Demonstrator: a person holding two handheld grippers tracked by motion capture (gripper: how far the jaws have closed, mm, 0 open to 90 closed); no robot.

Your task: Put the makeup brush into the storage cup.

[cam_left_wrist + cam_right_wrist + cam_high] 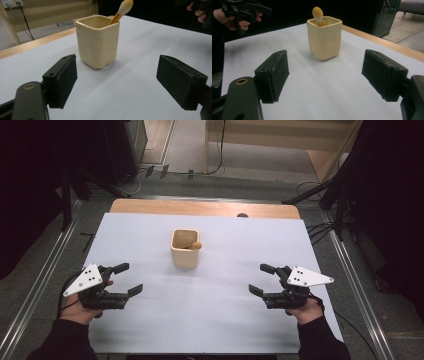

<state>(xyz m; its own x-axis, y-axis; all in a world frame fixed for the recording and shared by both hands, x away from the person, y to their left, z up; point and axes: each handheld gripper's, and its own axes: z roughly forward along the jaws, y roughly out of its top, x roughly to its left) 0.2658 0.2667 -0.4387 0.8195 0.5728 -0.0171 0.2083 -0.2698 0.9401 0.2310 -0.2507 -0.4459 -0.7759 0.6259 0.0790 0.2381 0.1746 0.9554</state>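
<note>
— So, from my remote seat: my left gripper (pixel 132 278) has its jaws spread wide with nothing between them, and my right gripper (pixel 260 280) stands the same way, wide apart and empty.

— Where do they sit relative to the cup?

— Taking the cream square cup (pixel 185 248) as the mark, both grippers hang over the white sheet (pixel 210 320) on my side of it, the left one well off to its left, the right one well off to its right. Both point inward toward it. Neither touches it.

— And the cup itself?

— Upright on the sheet, about midway across and a little toward the far side. I see it framed between the pads in the left gripper view (pixel 98 41) and again in the right gripper view (pixel 324 37), with bare sheet between the pads and its base.

— Anything in it?

— Yes, a wooden stick with a rounded end (pixel 195 245) stands inside, leaning against the cup's rim so the rounded end pokes above it (pixel 125 6). Which end is down in the cup I cannot tell.

— Beyond the cup?

— A strip of wooden tabletop (pixel 205 208) shows past the sheet's far edge.
</note>
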